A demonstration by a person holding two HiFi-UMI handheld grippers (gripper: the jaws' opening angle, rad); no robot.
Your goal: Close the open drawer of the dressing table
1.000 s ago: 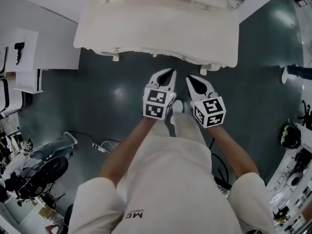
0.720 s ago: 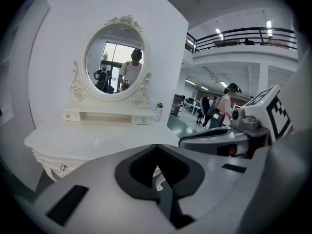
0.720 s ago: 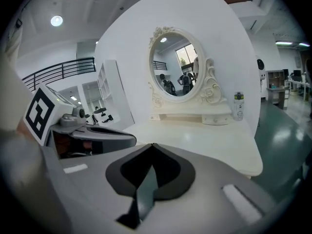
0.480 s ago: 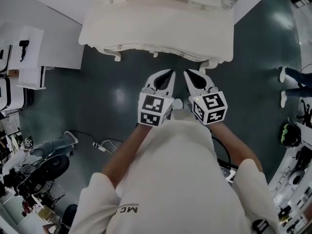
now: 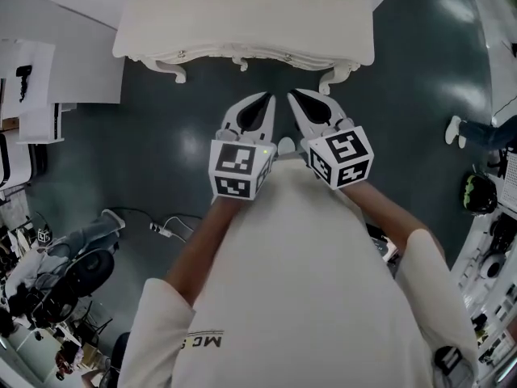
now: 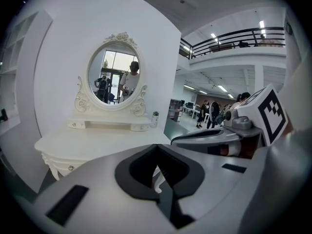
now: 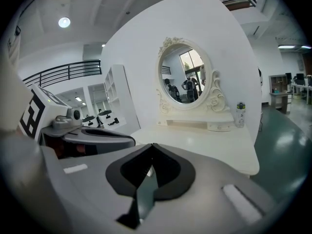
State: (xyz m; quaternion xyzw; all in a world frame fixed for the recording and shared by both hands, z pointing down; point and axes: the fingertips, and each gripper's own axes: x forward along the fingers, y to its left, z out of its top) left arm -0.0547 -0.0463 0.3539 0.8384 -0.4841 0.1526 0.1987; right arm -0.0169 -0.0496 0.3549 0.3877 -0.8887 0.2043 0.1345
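Dressing table (image 5: 242, 24) beyond left tongs (image 5: 269, 96), right tongs (image 5: 291, 93)

Glossy dark-green floor (image 5: 198, 124), white wall (image 6: 58, 52), railed upper gallery (image 6: 234, 37), lit ceiling light (image 7: 64, 22)

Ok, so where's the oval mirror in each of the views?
Head view: not in it.
Left gripper view: mirror, upper left of centre.
Right gripper view: mirror, upper right of centre.
Shared landmark: the white dressing table top, along the head view's upper edge.
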